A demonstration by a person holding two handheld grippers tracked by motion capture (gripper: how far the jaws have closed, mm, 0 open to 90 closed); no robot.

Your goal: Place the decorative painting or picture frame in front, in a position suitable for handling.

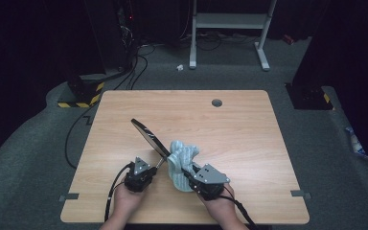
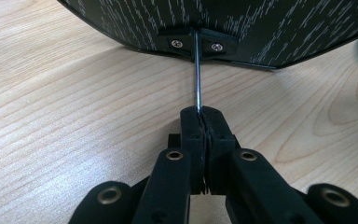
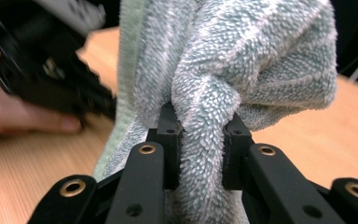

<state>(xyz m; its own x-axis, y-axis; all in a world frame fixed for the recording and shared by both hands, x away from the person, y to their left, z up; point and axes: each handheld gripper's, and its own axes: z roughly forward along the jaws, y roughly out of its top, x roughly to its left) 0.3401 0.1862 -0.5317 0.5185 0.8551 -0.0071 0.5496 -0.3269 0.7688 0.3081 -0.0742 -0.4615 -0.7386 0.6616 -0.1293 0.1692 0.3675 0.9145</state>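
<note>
A: Pale blue-green terry, bunched thick, is what your right hand-held gripper [image 3: 200, 135] has its jaws clamped on; a fold of the towel [image 1: 182, 160] fills the gap between the pads in the right gripper view.

B: And your left hand-held gripper [image 2: 204, 112]?

A: Its jaws are pressed together on a thin metal stem [image 2: 197, 70]. In the left gripper view the stem runs straight up to a small bracket with two screws [image 2: 198, 44] on the back of a dark round mirror [image 1: 148, 136].

B: Where does that put the two things on the tabletop [image 1: 230, 124]?

A: In the high view you hold both near the front edge, around six o'clock from the middle. The mirror tilts up and away from your left hand-held gripper toward eleven o'clock, its disc raised off the wood. The towel hangs just at the mirror's lower edge, at about four o'clock from the disc; whether cloth and mirror touch, you cannot tell.

B: Anything farther out?

A: A small grey round insert [image 1: 216, 102] sits in the tabletop at twelve o'clock, well apart from both.
</note>
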